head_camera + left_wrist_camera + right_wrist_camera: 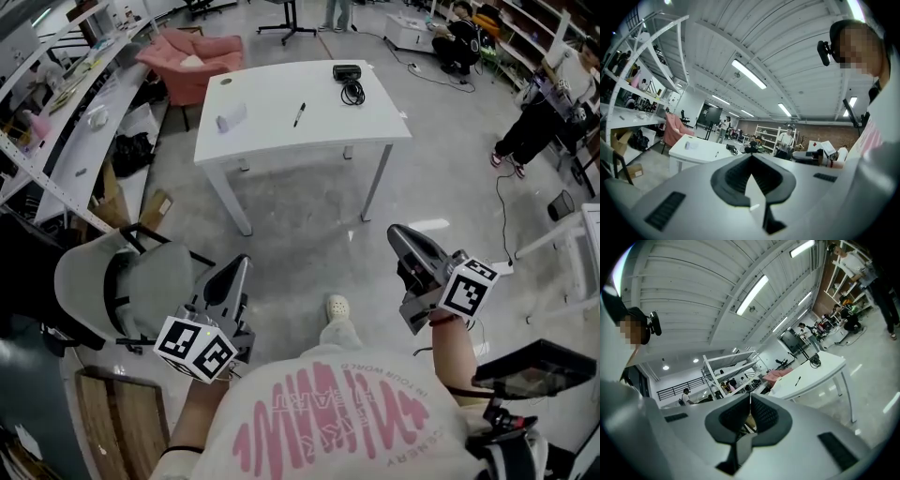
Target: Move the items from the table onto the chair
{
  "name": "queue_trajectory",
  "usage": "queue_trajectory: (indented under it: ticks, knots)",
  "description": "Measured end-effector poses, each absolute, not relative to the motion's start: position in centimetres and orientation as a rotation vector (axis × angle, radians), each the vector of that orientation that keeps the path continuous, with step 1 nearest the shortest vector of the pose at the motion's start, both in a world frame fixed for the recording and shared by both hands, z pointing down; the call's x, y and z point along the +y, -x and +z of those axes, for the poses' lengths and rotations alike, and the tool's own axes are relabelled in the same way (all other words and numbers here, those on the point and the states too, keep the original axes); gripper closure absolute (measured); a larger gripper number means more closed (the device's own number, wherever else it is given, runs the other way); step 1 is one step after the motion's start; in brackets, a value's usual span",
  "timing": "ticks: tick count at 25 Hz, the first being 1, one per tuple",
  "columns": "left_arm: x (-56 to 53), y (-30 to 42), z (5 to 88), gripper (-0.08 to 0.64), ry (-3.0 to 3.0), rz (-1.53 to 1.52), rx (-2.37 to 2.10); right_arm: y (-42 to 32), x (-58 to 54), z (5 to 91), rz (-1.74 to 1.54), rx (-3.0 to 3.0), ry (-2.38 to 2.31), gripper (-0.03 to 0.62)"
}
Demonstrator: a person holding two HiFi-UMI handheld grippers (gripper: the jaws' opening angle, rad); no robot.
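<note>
White short-sleeved T-shirt [328,427], pink scribble print and pink lettering; one white clog [337,307]. Grey tapered left gripper [242,262] and right gripper [396,231], black ribbed jaw linings, black-and-white marker cube [195,349] on each.

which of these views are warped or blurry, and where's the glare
Head view: wide-angle bowing at the edges, sharp overall, a patch of glare on the floor near the right leg of the table. Left gripper view: heavy fisheye, black corners, ceiling light blown out. Right gripper view: same fisheye, bright light strips.
</note>
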State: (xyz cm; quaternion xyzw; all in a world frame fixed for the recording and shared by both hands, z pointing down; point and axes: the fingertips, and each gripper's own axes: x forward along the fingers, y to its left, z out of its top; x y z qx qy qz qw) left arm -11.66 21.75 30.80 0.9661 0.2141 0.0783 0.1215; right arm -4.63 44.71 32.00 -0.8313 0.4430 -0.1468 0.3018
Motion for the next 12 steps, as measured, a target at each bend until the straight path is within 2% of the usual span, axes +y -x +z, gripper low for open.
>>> queue_trajectory:
  ticks: [12]
  knots:
    - [21.2,1.2,29.4,0.551,-2.838,0.185,0.528,-7.9,43.6,30.9,-0.402,1.285,2.201,0.577]
